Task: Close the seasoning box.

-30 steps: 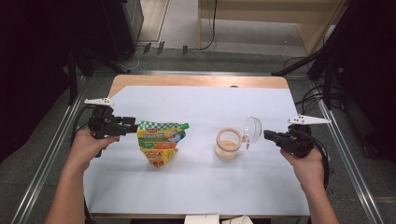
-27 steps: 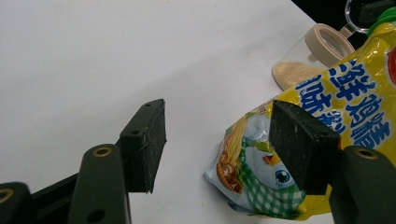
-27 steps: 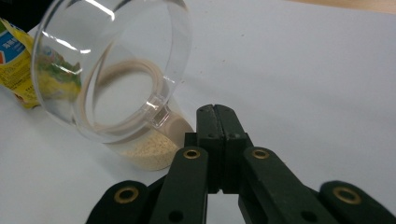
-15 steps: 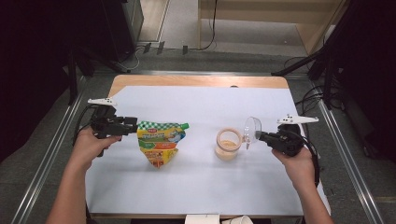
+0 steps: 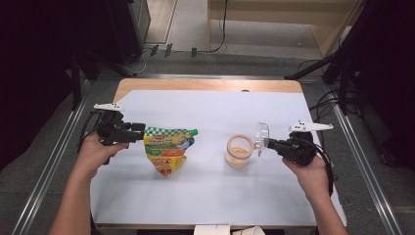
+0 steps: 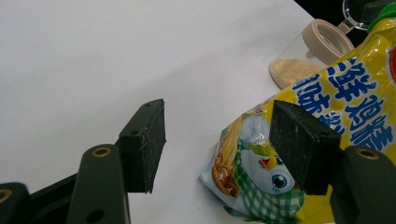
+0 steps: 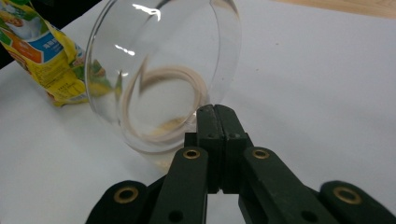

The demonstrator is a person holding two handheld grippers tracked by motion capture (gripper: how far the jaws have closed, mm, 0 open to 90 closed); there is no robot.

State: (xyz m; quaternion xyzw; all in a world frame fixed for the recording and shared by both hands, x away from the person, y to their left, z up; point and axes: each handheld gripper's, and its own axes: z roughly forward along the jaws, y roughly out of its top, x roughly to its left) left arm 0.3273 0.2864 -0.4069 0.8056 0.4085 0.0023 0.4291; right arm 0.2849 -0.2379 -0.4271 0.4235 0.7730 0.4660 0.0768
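Left gripper (image 5: 139,132) at yellow pouch's (image 5: 168,149) top left corner, right gripper (image 5: 268,143) pinched clear lid (image 5: 261,138) upright just beside jar (image 5: 239,151), white table (image 5: 205,196).

pouch (image 5: 168,149): glossy printed plastic film, a little wrinkled
lid (image 7: 159,74): clear plastic, smooth, with bright reflections
jar (image 5: 239,152): transparent body, matt beige plastic ring at its mouth
left gripper (image 6: 219,144): black matt plastic, pads of rough dark foam, brass-coloured rivets
right gripper (image 7: 217,121): the same black matt plastic
table (image 5: 205,196): white matt sheet, wooden edge
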